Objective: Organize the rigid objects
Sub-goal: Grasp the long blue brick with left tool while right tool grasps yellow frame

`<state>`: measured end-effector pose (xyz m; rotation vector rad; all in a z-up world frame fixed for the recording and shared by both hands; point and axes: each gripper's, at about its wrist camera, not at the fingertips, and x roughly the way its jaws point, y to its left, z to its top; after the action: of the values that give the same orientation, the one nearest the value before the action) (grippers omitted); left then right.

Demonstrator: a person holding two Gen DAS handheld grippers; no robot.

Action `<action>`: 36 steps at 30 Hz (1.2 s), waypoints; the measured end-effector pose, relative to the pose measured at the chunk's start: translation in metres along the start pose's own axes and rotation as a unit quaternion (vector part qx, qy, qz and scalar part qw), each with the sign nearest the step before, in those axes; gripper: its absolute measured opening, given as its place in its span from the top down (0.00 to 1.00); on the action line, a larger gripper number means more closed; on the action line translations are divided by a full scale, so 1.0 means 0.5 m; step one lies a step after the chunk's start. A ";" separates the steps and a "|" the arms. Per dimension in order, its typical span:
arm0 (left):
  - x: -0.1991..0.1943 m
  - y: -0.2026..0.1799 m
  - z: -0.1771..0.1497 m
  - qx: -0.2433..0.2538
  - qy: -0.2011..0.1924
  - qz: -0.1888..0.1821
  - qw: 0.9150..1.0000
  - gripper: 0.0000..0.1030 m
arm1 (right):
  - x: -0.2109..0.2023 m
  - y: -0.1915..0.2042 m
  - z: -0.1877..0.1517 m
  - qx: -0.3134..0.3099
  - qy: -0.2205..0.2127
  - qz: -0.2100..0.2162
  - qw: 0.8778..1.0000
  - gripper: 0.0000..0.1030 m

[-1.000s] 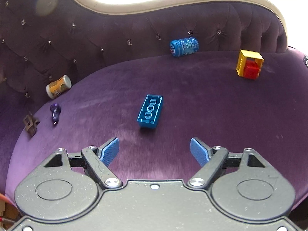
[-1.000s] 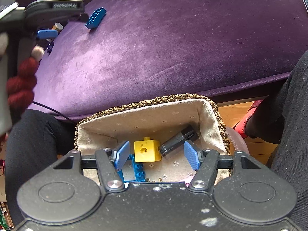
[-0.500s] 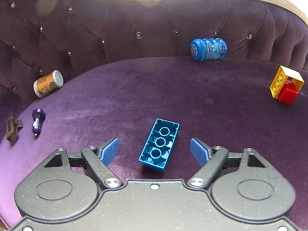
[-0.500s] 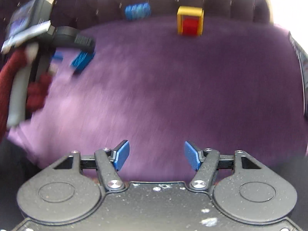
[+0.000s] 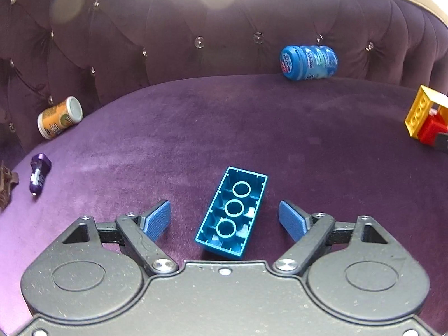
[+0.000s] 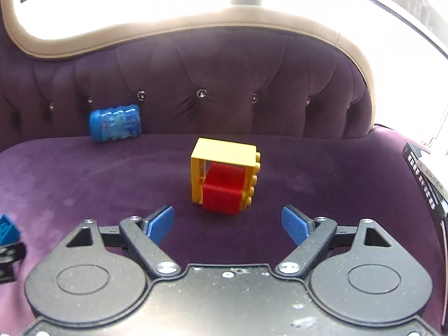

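Bricks lie on the purple sofa: a blue brick, hollow side up, sits untouched between my left gripper's wide-apart pads. My right gripper has just been opening, nothing in it, near the yellow-and-red block.

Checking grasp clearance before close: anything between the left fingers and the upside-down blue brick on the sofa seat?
Nothing visible. The hollow-side-up blue plastic building brick lies alone on the purple velvet sofa seat, between the open left gripper fingers, only bare fabric on either side. It sits skewed to them, and neither pad touches it yet.
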<state>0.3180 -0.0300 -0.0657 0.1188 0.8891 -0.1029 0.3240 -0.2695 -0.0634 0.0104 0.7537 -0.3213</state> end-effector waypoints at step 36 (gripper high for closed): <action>0.011 0.019 0.004 -0.039 0.011 -0.008 0.999 0.23 | -0.091 0.023 -0.048 -0.064 0.026 0.007 0.998 0.08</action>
<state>0.3244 -0.0211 -0.0682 0.0403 0.9152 -0.0820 0.2803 -0.2431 -0.0514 -0.0971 0.8254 -0.2591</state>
